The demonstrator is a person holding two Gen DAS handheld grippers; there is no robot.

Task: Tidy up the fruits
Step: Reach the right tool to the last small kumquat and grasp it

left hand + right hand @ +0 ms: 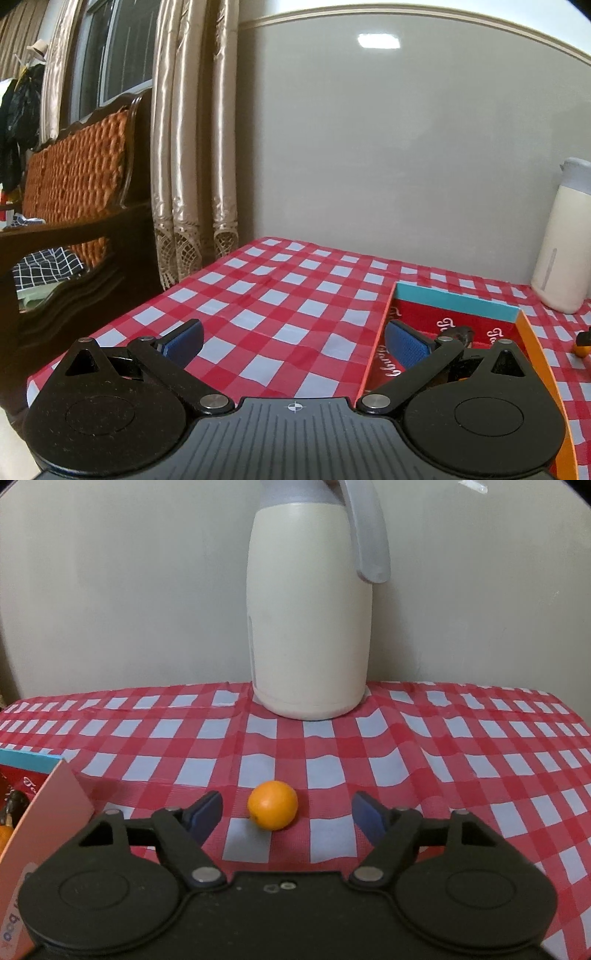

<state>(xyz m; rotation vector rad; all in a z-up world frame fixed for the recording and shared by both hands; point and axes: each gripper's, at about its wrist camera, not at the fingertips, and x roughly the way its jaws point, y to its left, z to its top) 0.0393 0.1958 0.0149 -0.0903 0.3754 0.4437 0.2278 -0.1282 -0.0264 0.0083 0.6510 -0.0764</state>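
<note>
A small orange (273,804) lies on the red-and-white checked tablecloth (406,760), between the spread fingers of my right gripper (286,814), which is open and touches nothing. An open box (458,306) with orange walls, a blue far wall and a red printed floor sits at the right in the left wrist view; its corner also shows in the right wrist view (55,794), with a dark fruit (13,806) and an orange fruit (5,836) inside. My left gripper (293,343) is open and empty, its right finger over the box's left wall.
A tall cream thermos jug (310,609) with a grey handle stands at the back against the wall, right behind the orange; it also shows in the left wrist view (565,240). A wooden bench with an orange cushion (74,173) and curtains (192,147) stand left of the table.
</note>
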